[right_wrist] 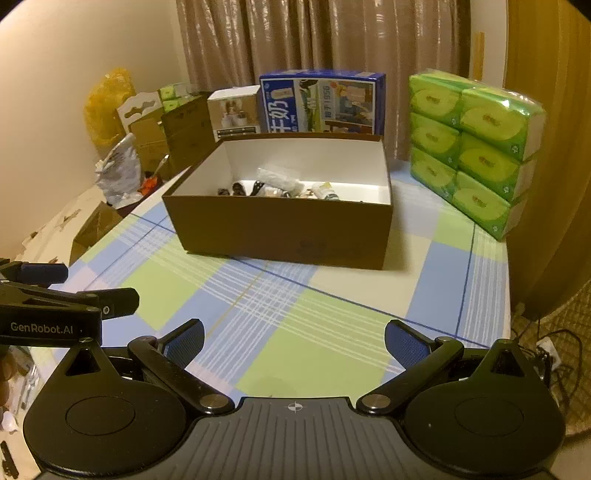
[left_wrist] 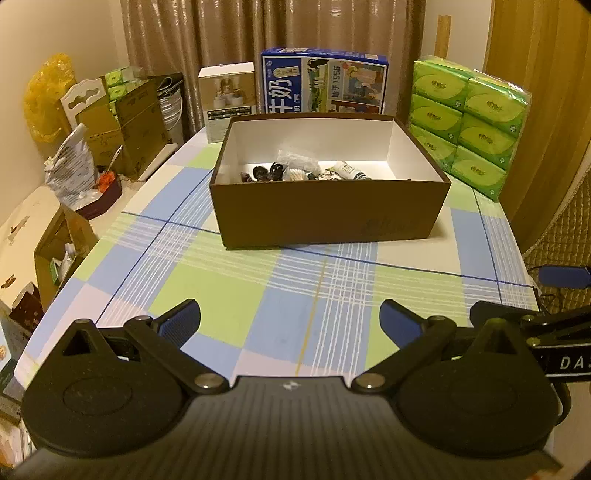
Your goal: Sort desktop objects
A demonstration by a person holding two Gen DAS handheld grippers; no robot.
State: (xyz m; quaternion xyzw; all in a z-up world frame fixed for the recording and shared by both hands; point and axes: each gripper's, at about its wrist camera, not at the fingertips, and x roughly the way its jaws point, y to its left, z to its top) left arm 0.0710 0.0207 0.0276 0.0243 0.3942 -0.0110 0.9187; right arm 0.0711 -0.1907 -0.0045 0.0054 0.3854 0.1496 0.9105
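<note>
We saw one brown box on the tabletop. It was open at the top and white inside. Small things lay in a heap on its floor, near the front wall. Some were dark and some were white, and one looked like a little white bottle. They were too small and too mixed up for us to count.

Behind the box stood one blue carton and one small white carton, side by side. To the right sat one pack of green tissues. We counted six green bundles on the side facing us, in two stacks of three. A brown curtain hung at the back.

There were two grippers. The left gripper was held low over the near part of the tabletop, pointing at the box. Its two blue fingers were spread wide apart, with nothing between them. The right gripper was held the same way, just beside the left one, also pointing at the box. Its fingers were spread wide too, and they held nothing. Both grippers were well apart from the box.
</note>
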